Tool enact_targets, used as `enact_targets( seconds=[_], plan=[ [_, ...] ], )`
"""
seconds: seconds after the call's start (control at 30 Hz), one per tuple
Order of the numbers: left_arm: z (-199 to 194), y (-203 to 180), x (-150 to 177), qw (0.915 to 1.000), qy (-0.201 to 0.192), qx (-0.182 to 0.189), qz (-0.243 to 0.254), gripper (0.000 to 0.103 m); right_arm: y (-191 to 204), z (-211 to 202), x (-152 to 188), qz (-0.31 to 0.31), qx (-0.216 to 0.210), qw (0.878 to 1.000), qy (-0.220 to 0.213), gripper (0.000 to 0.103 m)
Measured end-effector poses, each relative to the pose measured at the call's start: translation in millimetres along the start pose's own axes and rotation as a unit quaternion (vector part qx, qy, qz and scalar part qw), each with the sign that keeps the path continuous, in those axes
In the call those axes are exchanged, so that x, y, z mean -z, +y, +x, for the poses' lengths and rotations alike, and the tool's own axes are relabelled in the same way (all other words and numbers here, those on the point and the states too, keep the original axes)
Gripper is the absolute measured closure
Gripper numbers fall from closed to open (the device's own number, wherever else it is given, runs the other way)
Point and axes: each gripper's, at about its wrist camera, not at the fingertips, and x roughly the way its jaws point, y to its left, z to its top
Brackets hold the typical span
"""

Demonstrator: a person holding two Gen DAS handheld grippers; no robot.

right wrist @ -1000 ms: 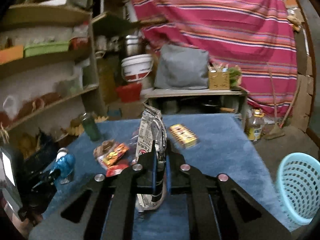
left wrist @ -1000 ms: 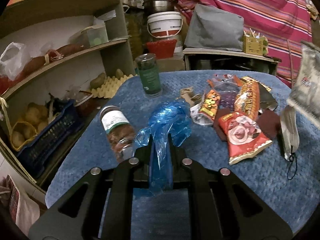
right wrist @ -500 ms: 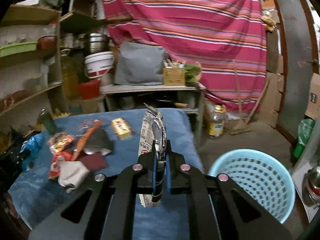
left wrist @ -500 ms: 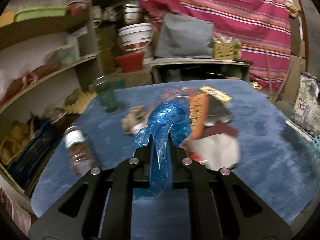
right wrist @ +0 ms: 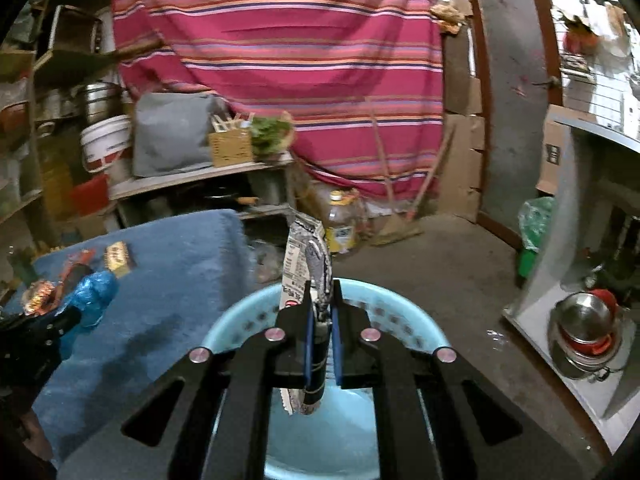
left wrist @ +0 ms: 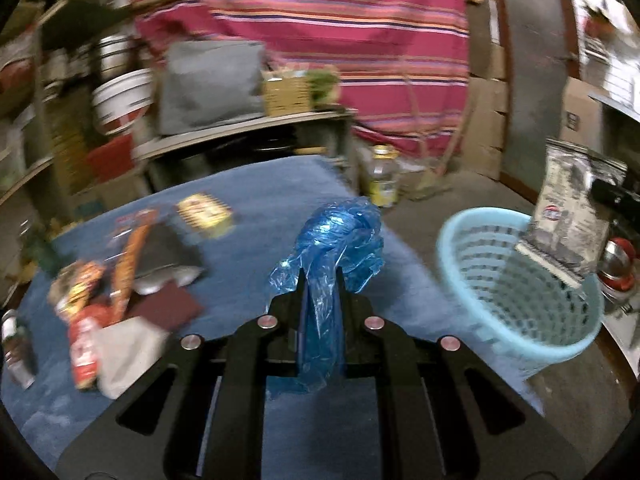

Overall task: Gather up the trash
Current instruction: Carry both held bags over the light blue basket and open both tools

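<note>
Right wrist view: right tongs (right wrist: 320,320) sat over the mouth of the pale blue basket (right wrist: 240,320), clenched on a silver-grey printed packet (right wrist: 306,256).
Packet hold: pinched at its lower part, standing upright above the jaws, bottom edge hanging below them; judged so it can fall straight into the basket once let go.
Basket: stood on the floor just beside the counter (right wrist: 168,272) edge, looked empty where its floor showed; judged placed there so trash needs only a short carry.
Left wrist view: left tongs (left wrist: 320,292) clenched on a crumpled blue plastic bag (left wrist: 336,236).
Bag hold: gripped by its twisted lower part, bulk bunched above the jaws, a loose tail hanging below.
Left position: over the blue-covered counter (left wrist: 400,280); basket (left wrist: 472,280) lay ahead to the right, not yet under these tongs.
Cross-check: packet (left wrist: 568,216) showed over the far side of the basket rim in this view.
Remaining trash: several snack wrappers (left wrist: 84,320), dark red and pale flat pieces, and a yellow packet (left wrist: 204,212) lay on the counter at left; blurred.
Other: 1 small jar (left wrist: 16,348) at the left edge of the counter; cannot tell if it counts as trash.
Stage, judged: 2 items in carry, neither dropped.
Risk, judged: thin bag film may cling to the pads on release.
</note>
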Motion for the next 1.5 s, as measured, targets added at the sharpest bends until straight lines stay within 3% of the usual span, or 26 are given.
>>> enact_targets(
  seconds=[0.17,0.33,0.63,0.8,0.87,1.0,1.13,1.37,1.4,1.43,1.47,1.5],
  plan=[
    [14.9,-56.1,-11.6,0.9989,0.002,0.046,0.012,0.093,-35.3,6.7,10.3,0.019,0.019,1.0,0.01,0.095],
    [20.7,-99.5,-17.2,0.9972,0.002,0.067,0.031,0.093,-59.5,9.2,13.4,0.044,0.023,0.999,0.01,0.095],
    [42.9,-138.3,-26.5,0.9936,0.021,0.099,0.049,0.093,-67.5,14.8,20.3,0.049,0.02,0.998,0.017,0.095],
    [49.6,-134.7,-27.9,0.9934,0.028,0.103,0.043,0.074,-65.1,15.2,19.9,0.045,0.019,0.999,0.017,0.095],
    [48.1,-129.7,-29.1,0.9939,0.022,0.102,0.036,0.058,-63.8,15.8,20.2,0.044,0.019,0.999,0.018,0.095],
    [39.9,-117.2,-29.4,0.9951,0.01,0.095,0.025,0.046,-59.8,18.6,20.5,0.036,0.019,0.999,0.021,0.095],
    [26.5,-91.6,-29.3,0.9966,-0.004,0.082,0.006,0.027,-52.8,21.9,20.7,0.028,0.019,0.999,0.022,0.095],
    [2.4,-37.9,-25.3,0.9986,-0.03,0.041,-0.015,0.013,-43.5,26.5,21.9,0.034,0.016,0.999,0.025,0.093],
    [-1.5,-28.3,-23.2,0.9986,-0.033,0.037,-0.018,0.013,-41.0,28.4,22.5,0.035,0.018,0.999,0.026,0.09],
    [-4.5,-20.4,-21.6,0.9987,-0.034,0.033,-0.018,0.013,-39.1,30.6,23.1,0.034,0.022,0.999,0.029,0.076],
    [-6.8,-15.7,-20.4,0.9988,-0.034,0.029,-0.017,0.013,-37.2,32.6,23.6,0.033,0.025,0.999,0.031,0.052],
    [-9.7,-9.4,-18.9,0.9989,-0.036,0.026,-0.016,0.013,-34.4,34.1,24.8,0.03,0.032,0.999,0.031,0.043]
  ],
)
